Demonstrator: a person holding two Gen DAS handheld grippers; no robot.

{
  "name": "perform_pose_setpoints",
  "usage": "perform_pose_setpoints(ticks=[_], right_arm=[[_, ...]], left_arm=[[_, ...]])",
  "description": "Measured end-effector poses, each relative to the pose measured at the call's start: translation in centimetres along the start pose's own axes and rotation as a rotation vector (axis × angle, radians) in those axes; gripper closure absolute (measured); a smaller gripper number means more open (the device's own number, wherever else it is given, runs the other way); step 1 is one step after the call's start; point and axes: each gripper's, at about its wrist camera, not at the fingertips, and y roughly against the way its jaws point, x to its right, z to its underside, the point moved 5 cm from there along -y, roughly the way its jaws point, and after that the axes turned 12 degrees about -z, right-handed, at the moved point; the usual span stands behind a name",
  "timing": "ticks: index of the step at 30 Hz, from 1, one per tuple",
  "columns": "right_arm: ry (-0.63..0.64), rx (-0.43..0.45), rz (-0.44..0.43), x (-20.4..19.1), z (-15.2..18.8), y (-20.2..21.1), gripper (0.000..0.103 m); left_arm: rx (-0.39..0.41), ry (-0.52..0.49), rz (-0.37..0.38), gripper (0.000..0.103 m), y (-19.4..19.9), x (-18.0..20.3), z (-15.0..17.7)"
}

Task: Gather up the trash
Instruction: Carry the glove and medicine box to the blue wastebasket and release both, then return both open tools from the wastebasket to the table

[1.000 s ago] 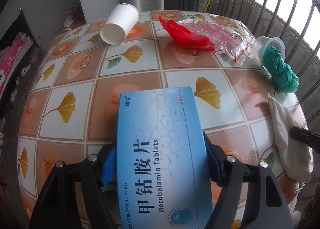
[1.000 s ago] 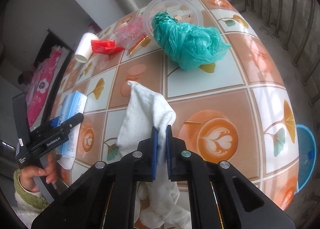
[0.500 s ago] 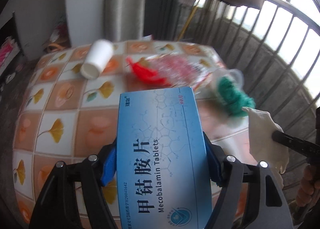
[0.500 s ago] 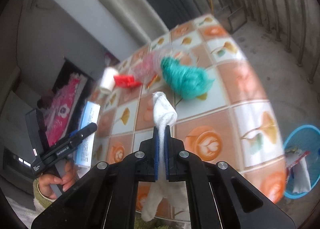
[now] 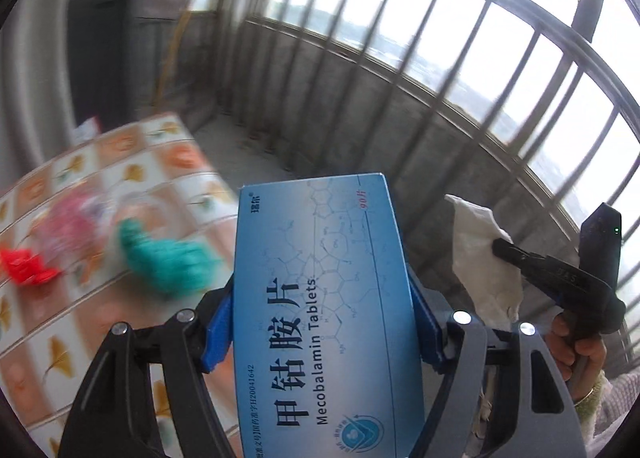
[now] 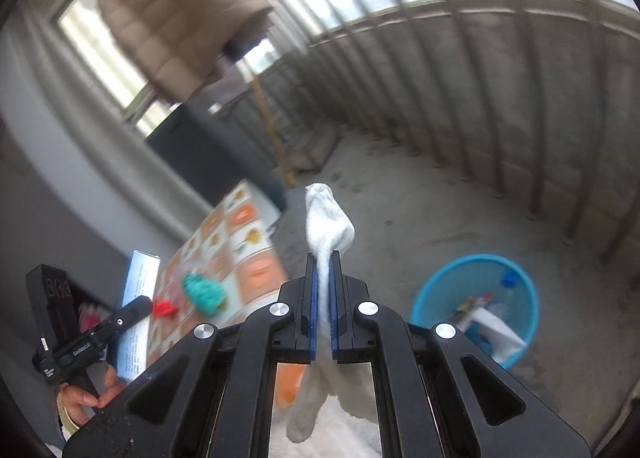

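Observation:
My left gripper (image 5: 322,298) is shut on a blue Mecobalamin tablet box (image 5: 320,290), held up in the air right of the tiled table (image 5: 60,330). My right gripper (image 6: 324,270) is shut on a white cloth (image 6: 326,226), which hangs below the jaws; it also shows in the left wrist view (image 5: 480,258). A blue trash basket (image 6: 474,302) stands on the floor at the lower right of the right wrist view, with some trash inside. On the table lie a green plastic bag (image 5: 168,258), a red wrapper (image 5: 24,264) and a clear pink bag (image 5: 72,230).
A metal balcony railing (image 5: 440,90) runs behind. A beige jacket (image 6: 176,18) hangs overhead. The concrete floor (image 6: 420,198) lies between table and basket. The left gripper and box also show in the right wrist view (image 6: 136,298).
Both grippers have lifted off the table and swung to the right, away from it, carrying the box and the cloth. The trash basket has come closer in the right wrist view.

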Motion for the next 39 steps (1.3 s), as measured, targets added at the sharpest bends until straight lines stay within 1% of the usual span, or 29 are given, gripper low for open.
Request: perform_pose_setpoints(ticks=[2,3,6,8,9,11,12,13,14,15,16,17,18,20,21,23,25,29,32,35,38,39], right_arm=[[-0.049,0.017,0.056,3.0,-0.1,1.0,0.099],[-0.068,0.019,0.069,4.0,0.2,1.2,0.099],[-0.161,0.008,0.107,8.0,1.1,0.9,0.099],[-0.227,-0.001,0.118,10.4,1.7,0.3,0.099],[-0.269,-0.01,0.12,12.0,2.1,-0.2,0.099],[-0.327,-0.02,0.123,14.0,2.5,-1.3,0.099],[-0.344,-0.022,0.127,14.3,2.8,-1.8,0.099],[-0.364,-0.021,0.128,15.3,3.0,-2.3,0.095],[-0.379,-0.021,0.129,16.0,3.1,-2.6,0.095],[-0.401,-0.028,0.135,17.4,3.4,-3.6,0.09],[-0.414,-0.038,0.144,18.0,3.8,-4.2,0.072],[-0.43,-0.048,0.155,18.8,4.2,-4.8,0.061],[-0.459,-0.063,0.179,20.4,4.9,-5.8,0.05],[-0.488,-0.096,0.213,22.0,5.7,-6.2,0.05],[-0.511,-0.106,0.229,22.6,6.2,-6.4,0.05],[-0.544,-0.096,0.218,23.0,7.0,-6.0,0.05],[-0.539,-0.094,0.224,22.5,7.2,-5.6,0.048],[-0.526,-0.095,0.237,22.0,7.2,-4.8,0.046],[-0.484,-0.083,0.256,21.2,7.0,-4.3,0.042],[-0.418,-0.08,0.28,19.9,6.7,-4.4,0.038],[-0.336,-0.086,0.299,17.6,6.0,-4.4,0.033],[-0.305,-0.086,0.303,16.6,5.7,-4.4,0.029]], left_arm=[[-0.045,-0.041,0.039,0.032,-2.1,3.1,-0.3],[-0.08,-0.064,0.063,0.032,-3.7,5.1,-0.4],[-0.173,-0.105,0.094,0.032,-7.9,8.9,-0.2],[-0.224,-0.131,0.096,0.032,-10.3,10.8,0.0],[-0.259,-0.155,0.096,0.032,-12.1,12.2,0.2],[-0.3,-0.185,0.088,0.032,-14.3,13.8,0.5],[-0.331,-0.202,0.08,0.031,-16.0,14.9,0.8],[-0.343,-0.213,0.071,0.031,-16.9,15.4,0.9],[-0.357,-0.23,0.063,0.031,-18.1,16.0,0.9],[-0.383,-0.254,0.047,0.028,-19.8,16.7,1.3],[-0.398,-0.263,0.033,0.019,-20.9,17.1,1.3],[-0.413,-0.269,0.011,0.017,-22.2,17.2,1.6],[-0.418,-0.268,-0.001,0.017,-22.8,17.4,1.8],[-0.434,-0.251,-0.009,0.017,-23.7,17.2,2.0],[-0.44,-0.234,-0.003,0.017,-23.7,17.0,2.0],[-0.428,-0.2,0.009,0.017,-23.2,16.1,1.5],[-0.402,-0.164,0.0,0.017,-22.3,15.1,0.8],[-0.351,-0.12,0.016,0.017,-19.8,13.2,-0.2],[-0.317,-0.108,0.013,0.017,-17.2,11.5,-0.2],[-0.275,-0.106,0.023,0.017,-13.8,9.6,0.3],[-0.224,-0.081,0.024,0.017,-10.4,7.3,0.9],[-0.204,-0.07,0.019,0.017,-9.1,6.5,1.1]])
